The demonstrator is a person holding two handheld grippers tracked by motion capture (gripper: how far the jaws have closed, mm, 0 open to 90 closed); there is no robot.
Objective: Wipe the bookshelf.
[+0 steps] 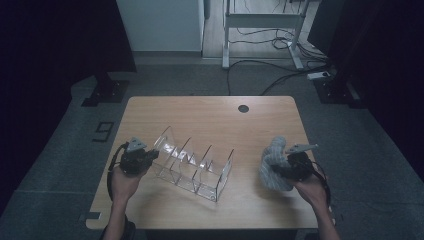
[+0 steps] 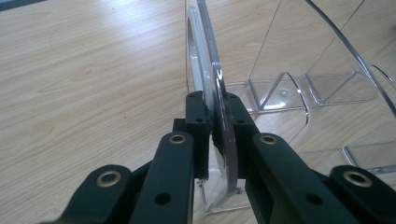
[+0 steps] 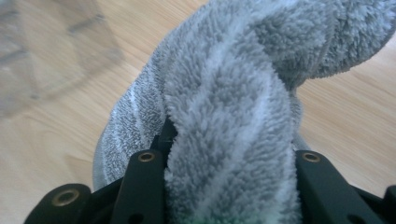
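Observation:
A clear acrylic divider rack (image 1: 192,162) lies on the wooden table (image 1: 210,120), left of centre. My left gripper (image 1: 150,156) is shut on the rack's left end panel (image 2: 208,70); in the left gripper view the black jaws pinch the clear panel's edge between them. A grey fluffy cloth (image 1: 272,165) sits at the table's right side. My right gripper (image 1: 278,171) is shut on the cloth (image 3: 233,107), which bunches up thickly between the jaws and hides the fingertips.
The rack's slanted dividers (image 2: 322,60) stretch away from the held panel. A round cable hole (image 1: 243,108) is near the table's far edge. Beyond the table stand a white desk frame (image 1: 262,22) and floor cables (image 1: 280,75).

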